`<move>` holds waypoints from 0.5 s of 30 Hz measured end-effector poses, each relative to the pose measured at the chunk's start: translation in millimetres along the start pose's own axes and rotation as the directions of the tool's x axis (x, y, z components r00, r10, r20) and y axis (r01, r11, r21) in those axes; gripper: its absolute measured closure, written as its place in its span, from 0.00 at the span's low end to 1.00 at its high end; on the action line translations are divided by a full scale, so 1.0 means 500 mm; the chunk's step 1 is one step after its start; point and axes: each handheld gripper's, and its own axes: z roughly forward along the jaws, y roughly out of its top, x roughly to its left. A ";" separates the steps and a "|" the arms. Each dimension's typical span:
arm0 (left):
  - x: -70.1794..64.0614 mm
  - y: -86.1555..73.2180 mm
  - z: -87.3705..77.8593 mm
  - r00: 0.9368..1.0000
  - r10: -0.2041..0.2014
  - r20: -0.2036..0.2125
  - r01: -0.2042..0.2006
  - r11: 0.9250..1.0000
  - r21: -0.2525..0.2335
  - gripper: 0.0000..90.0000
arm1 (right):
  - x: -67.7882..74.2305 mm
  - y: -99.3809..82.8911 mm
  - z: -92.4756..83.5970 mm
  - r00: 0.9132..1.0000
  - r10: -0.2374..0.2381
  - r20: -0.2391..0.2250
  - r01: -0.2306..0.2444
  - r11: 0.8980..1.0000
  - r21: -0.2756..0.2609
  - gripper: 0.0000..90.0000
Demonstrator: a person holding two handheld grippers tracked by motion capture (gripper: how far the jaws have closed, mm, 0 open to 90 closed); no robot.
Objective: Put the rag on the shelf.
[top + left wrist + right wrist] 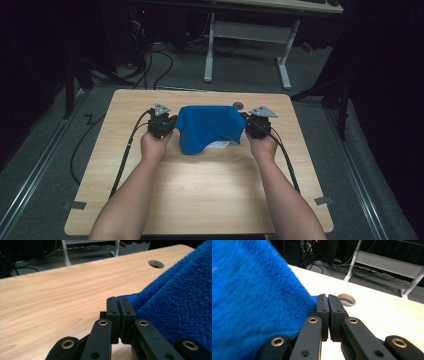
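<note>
A blue towel point(207, 127) hangs stretched between my two grippers over the far middle of the wooden table point(200, 190). My left gripper point(172, 122) is shut on the towel's left corner point(125, 298); its jaws are pressed together with the cloth edge pinched at the tips point(117, 302). My right gripper point(246, 122) is shut on the towel's right corner point(313, 300) in the same way, tips point(327, 300) closed. The towel point(180, 302) sags toward the table, and its lower front edge droops over a white object point(220, 145) that it mostly hides.
A round cable hole point(238, 105) sits near the table's far edge, also seen as hole point(156, 264) and hole point(346, 300). Beyond the table stand a white desk frame point(245, 45) and floor cables point(160, 65). Gripper cables trail back along both forearms.
</note>
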 end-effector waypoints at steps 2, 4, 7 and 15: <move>-0.003 -0.004 0.004 1.000 -0.001 0.006 0.001 1.000 0.007 0.98 | 0.005 -0.004 0.001 1.000 -0.002 -0.001 0.002 1.000 0.002 0.99; -0.005 -0.010 0.008 1.000 -0.004 0.011 0.004 1.000 0.013 0.98 | 0.010 -0.011 0.002 1.000 -0.001 -0.003 0.001 1.000 -0.003 0.99; -0.007 -0.019 0.016 1.000 -0.014 0.019 0.013 1.000 0.020 0.98 | 0.013 -0.022 0.005 1.000 0.005 -0.005 -0.005 1.000 0.009 0.99; -0.012 -0.032 0.027 0.999 -0.031 0.033 0.030 0.999 0.031 0.98 | 0.019 -0.043 0.014 1.000 0.005 -0.009 -0.004 0.999 0.033 0.99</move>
